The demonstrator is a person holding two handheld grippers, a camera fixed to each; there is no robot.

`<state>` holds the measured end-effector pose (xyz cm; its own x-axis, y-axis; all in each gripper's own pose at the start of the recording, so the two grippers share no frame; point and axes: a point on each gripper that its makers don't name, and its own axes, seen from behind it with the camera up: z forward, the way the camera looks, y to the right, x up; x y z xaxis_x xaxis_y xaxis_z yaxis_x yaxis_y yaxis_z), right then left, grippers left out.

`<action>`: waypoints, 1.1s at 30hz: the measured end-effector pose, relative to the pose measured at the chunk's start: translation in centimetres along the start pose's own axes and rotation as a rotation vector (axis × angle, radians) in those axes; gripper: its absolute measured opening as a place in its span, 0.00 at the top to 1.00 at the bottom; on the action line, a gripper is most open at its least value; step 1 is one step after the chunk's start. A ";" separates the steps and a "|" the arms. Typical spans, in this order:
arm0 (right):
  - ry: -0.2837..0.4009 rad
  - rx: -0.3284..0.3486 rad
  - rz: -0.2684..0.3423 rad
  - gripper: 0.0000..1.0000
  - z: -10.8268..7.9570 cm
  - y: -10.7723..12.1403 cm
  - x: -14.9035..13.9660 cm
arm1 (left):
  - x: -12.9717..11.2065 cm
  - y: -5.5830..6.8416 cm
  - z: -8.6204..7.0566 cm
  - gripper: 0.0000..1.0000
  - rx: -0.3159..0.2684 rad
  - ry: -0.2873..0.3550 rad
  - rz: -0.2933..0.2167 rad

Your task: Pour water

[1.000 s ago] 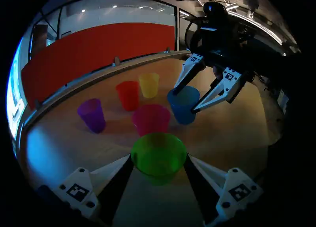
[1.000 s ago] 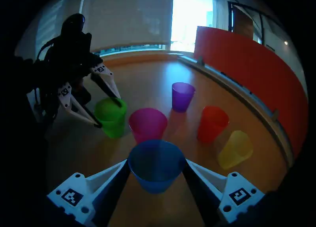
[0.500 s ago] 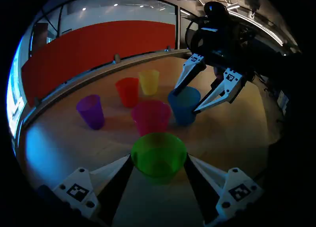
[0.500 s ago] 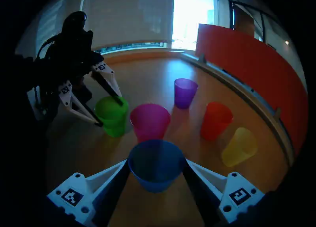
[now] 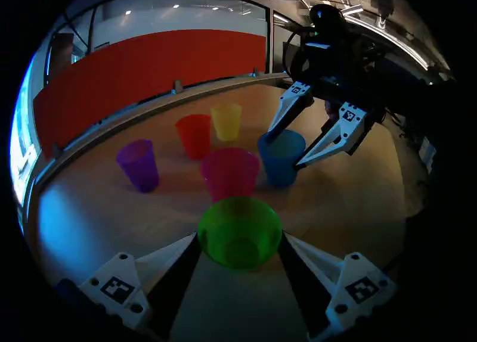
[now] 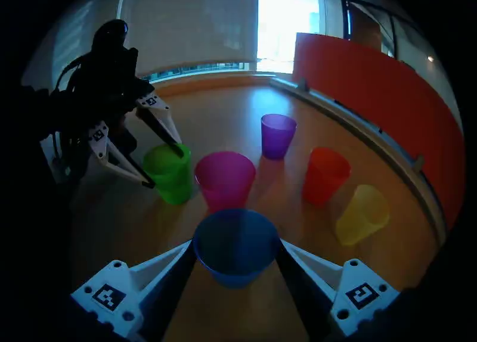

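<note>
The left claw (image 5: 239,237) is clenched on the one green cup (image 5: 239,255), and the right claw (image 6: 236,244) grasps the one blue cup (image 6: 236,263). The magenta cup (image 5: 229,174) stands between them on the wooden worktop (image 5: 358,193). Beyond stand the purple cup (image 5: 138,164), red cup (image 5: 193,134) and yellow cup (image 5: 226,120), making six cups in all.

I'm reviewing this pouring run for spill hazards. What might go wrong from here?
1. The translucent green plastic cup in the left gripper and the translucent blue plastic cup in the right gripper crowd the magenta plastic cup; tilting either might knock it over.
2. Both cups look thin; the jaws' squeeze could make one buckle or slip, spilling onto the wooden tabletop.
</note>
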<state>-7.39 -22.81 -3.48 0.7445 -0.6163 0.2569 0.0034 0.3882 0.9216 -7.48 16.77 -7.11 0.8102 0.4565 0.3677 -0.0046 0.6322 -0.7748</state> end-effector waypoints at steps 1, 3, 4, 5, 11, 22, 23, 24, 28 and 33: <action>-0.001 0.000 0.000 0.06 -0.1 0.0 -0.1 | 0.0 0.0 0.0 0.13 0.000 -0.001 0.001; -0.004 0.001 0.001 0.06 -0.2 -0.1 -0.3 | 0.0 0.1 0.1 0.13 0.000 -0.003 0.003; -0.008 0.002 -0.001 0.06 -0.2 -0.2 -0.4 | 0.0 0.1 0.1 0.13 0.001 -0.003 0.004; -0.012 0.003 -0.002 0.06 -0.2 -0.2 -0.6 | 0.0 0.1 0.1 0.13 0.002 -0.003 0.005; -0.043 0.001 -0.009 0.06 -0.1 -0.6 -1.8 | 0.0 0.1 0.1 0.13 0.000 -0.007 -0.004; -0.054 -0.007 -0.007 0.00 -0.3 -0.5 -2.3 | -0.6 0.1 0.3 0.08 -0.013 -0.042 -0.008; -0.054 -0.009 -0.008 0.00 -0.3 -0.5 -2.3 | -0.6 0.1 0.2 0.08 -0.012 -0.043 -0.010; -0.054 -0.011 -0.008 0.00 -0.3 -0.5 -2.3 | -0.6 0.0 0.2 0.08 -0.011 -0.044 -0.012; -0.051 -0.019 -0.008 0.00 -0.6 -0.4 -2.4 | -0.7 -0.1 -0.2 0.08 -0.008 -0.047 -0.022; -0.053 -0.020 0.001 0.00 -0.8 -0.6 -2.8 | -1.2 -0.4 -0.5 0.08 0.001 -0.056 -0.020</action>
<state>-8.92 -20.74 -4.99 0.7083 -0.6508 0.2733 0.0163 0.4021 0.9154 -8.18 15.64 -7.54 0.7758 0.4780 0.4119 0.0110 0.6424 -0.7663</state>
